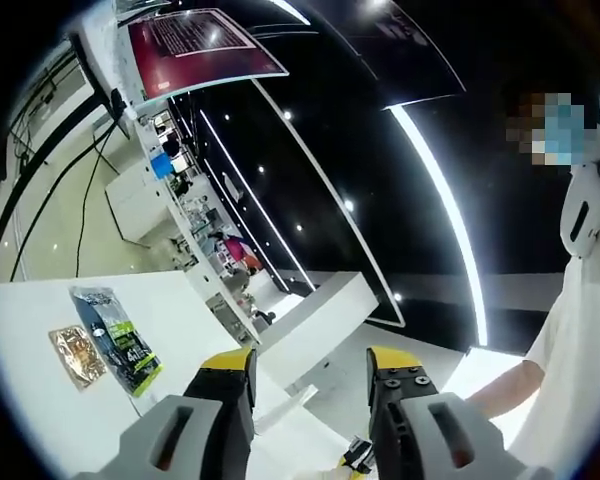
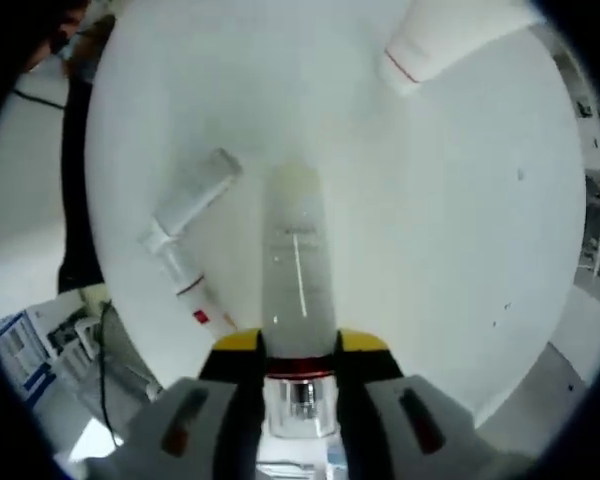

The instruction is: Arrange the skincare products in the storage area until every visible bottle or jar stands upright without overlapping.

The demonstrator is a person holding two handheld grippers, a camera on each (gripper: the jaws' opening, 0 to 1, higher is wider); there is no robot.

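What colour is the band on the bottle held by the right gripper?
Red, on the bottle in the right gripper view.

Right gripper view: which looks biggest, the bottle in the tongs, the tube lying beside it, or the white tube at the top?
1. Bottle, though it is nearest the camera.
2. Lying tube.
3. Top tube, but the picture's edge cuts it off, so its rank is unsure.

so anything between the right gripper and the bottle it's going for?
No. The right gripper is already shut on the frosted bottle, jaws either side near its silver neck. A capped tube lies on the white table beside it, apart from the bottle, not blocking.
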